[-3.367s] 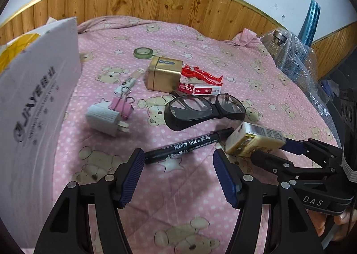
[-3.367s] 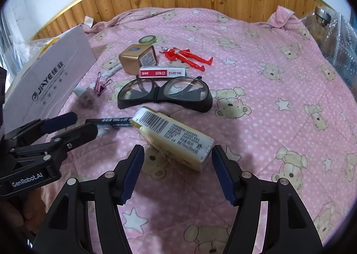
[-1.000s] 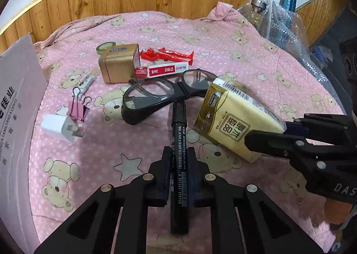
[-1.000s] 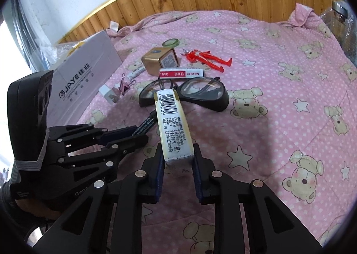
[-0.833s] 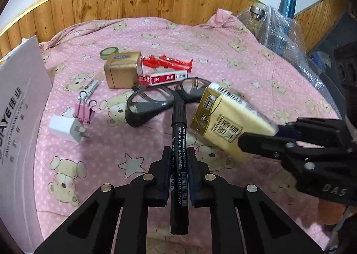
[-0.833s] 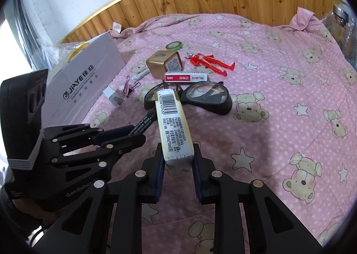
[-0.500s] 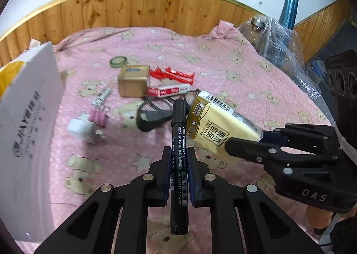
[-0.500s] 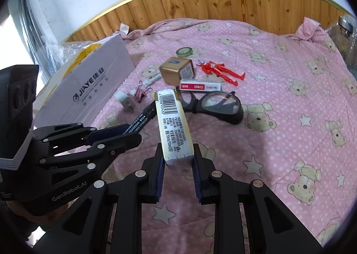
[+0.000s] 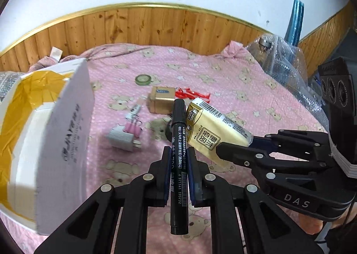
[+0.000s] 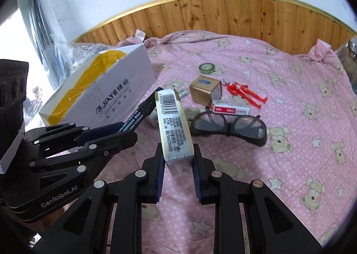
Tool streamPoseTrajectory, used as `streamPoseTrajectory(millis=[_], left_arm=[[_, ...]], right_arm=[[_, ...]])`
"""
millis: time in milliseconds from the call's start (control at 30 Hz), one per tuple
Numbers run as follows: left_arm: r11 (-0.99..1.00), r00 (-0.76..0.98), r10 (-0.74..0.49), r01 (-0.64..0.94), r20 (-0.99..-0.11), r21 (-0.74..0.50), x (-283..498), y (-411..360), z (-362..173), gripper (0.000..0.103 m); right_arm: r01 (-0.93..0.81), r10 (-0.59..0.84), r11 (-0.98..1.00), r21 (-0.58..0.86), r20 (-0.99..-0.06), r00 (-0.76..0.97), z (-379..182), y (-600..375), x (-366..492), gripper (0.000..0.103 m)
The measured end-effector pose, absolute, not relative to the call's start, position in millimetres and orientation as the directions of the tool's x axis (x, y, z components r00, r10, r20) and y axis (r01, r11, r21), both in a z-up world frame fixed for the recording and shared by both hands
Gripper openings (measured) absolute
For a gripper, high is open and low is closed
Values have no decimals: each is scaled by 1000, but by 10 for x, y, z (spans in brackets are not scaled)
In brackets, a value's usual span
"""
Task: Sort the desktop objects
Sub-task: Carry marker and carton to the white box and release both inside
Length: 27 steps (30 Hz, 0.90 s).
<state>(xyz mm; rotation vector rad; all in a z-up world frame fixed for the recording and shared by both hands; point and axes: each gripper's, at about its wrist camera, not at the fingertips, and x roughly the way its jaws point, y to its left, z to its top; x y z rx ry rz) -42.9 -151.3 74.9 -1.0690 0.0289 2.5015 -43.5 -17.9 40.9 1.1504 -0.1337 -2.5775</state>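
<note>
Two loads ride close together: left gripper (image 9: 178,155) pinching the marker pen (image 9: 178,160), right gripper (image 10: 177,160) clamping the tissue pack (image 10: 173,124); they risk colliding near the cardboard box (image 10: 116,95).

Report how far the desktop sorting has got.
Done: nothing visibly sorted; what shows of the white box looks empty.
In hand: left gripper clamps the black marker; right gripper clamps the tissue pack, both lifted near the box.
Left: glasses, gold tin, red clips, staple box, tape roll, charger.
</note>
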Motion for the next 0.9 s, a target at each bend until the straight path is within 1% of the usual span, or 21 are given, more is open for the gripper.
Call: streamPoseTrajectory(millis=[333, 667, 900], left_arm=[[-931, -679, 354, -323, -644, -171, -355, -2011, 1093, 14], [-951, -751, 310, -237, -583, -199, -284, -2669, 1454, 14], [-961, -780, 265, -167, -566, -218, -204, -3141, 1508, 14]], right_arm=[[296, -344, -936, 190, -675, -652, 781, -653, -579, 24], [389, -409, -904, 175, -619, -671, 1205, -1318, -689, 23], [453, -446, -878, 157, -614, -652, 1301, -1824, -773, 23]])
